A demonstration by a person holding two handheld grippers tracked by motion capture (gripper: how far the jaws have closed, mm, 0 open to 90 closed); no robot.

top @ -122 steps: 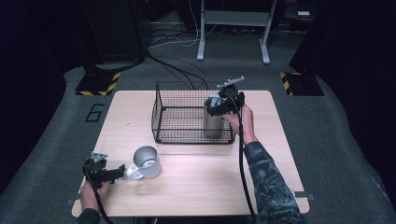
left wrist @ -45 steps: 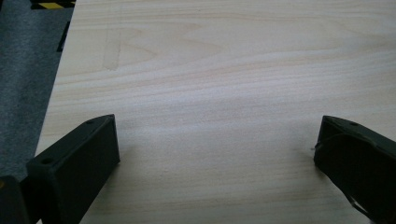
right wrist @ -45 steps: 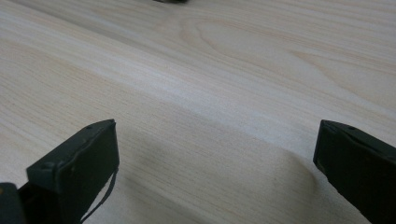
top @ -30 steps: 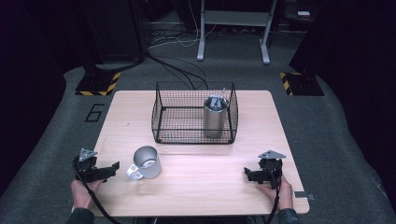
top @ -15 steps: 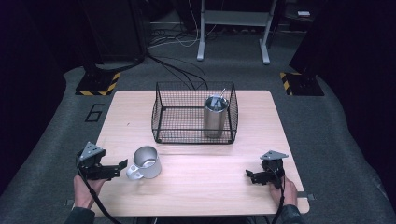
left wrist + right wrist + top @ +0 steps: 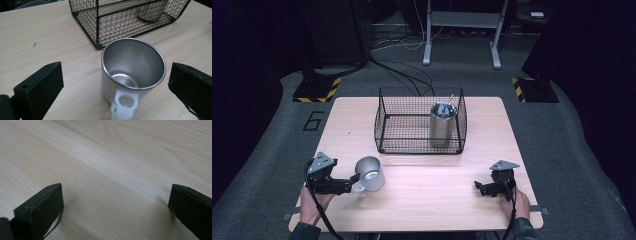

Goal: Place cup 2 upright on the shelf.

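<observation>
Left gripper (image 6: 343, 186): over the last second it has advanced toward the steel mug (image 6: 370, 173), which stands upright on the surface (image 6: 432, 195), near its front left corner. Fingers (image 6: 40, 87) are spread, flanking the mug without contact; the white handle (image 6: 123, 106) faces the gripper. Judgement: grasp is imminent, destination likely the wire basket (image 6: 384, 120), where a tumbler (image 6: 442, 125) already stands. Right gripper (image 6: 484, 189): parked low, fingers spread, holding nothing.

One readable mark: a dark numeral "6" (image 6: 313, 120) painted on the grey floor (image 6: 272, 145), just off the table's left edge, ahead of the left gripper (image 6: 353, 183). Mug, tumbler, basket: no legible text.
</observation>
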